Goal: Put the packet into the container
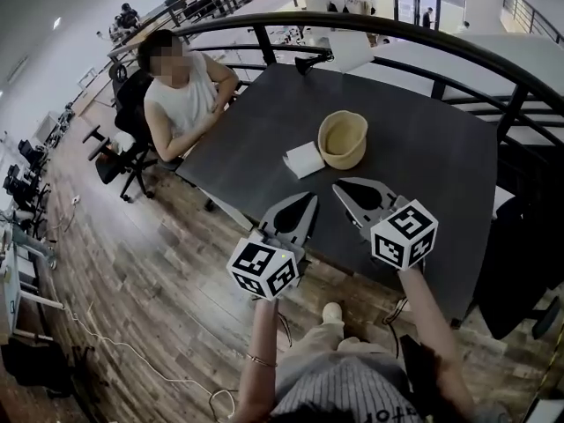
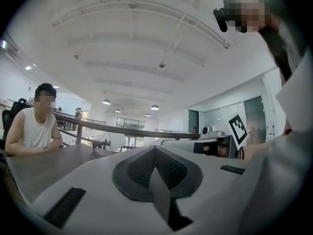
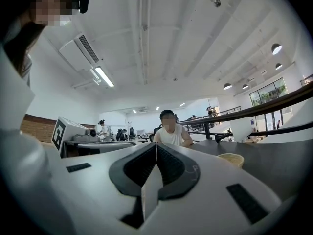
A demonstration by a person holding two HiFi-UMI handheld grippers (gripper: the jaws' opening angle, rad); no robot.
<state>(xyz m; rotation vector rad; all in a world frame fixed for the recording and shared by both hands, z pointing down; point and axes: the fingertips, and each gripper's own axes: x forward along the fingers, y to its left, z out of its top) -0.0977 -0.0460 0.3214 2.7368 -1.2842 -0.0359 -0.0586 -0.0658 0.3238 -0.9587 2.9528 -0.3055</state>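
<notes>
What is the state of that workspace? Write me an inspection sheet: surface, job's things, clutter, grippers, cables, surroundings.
Surface: dark table, wood floor around it.
Job's things: white packet lies flat beside the woven container, not inside it.
Clutter: dark object at the table's far edge, unclear.
Grippers: left hand-held gripper and right hand-held gripper both shut, empty, by the near edge.
Cables: white cable on the floor.
Surroundings: seated person at the table, curved railing behind.

You see a white packet (image 1: 305, 159), a pale tan basket (image 1: 342, 138) and a dark grey bench (image 1: 432, 152). Your left hand-held gripper (image 1: 309, 197) and right hand-held gripper (image 1: 338, 186) bear black-and-white square markers.
</notes>
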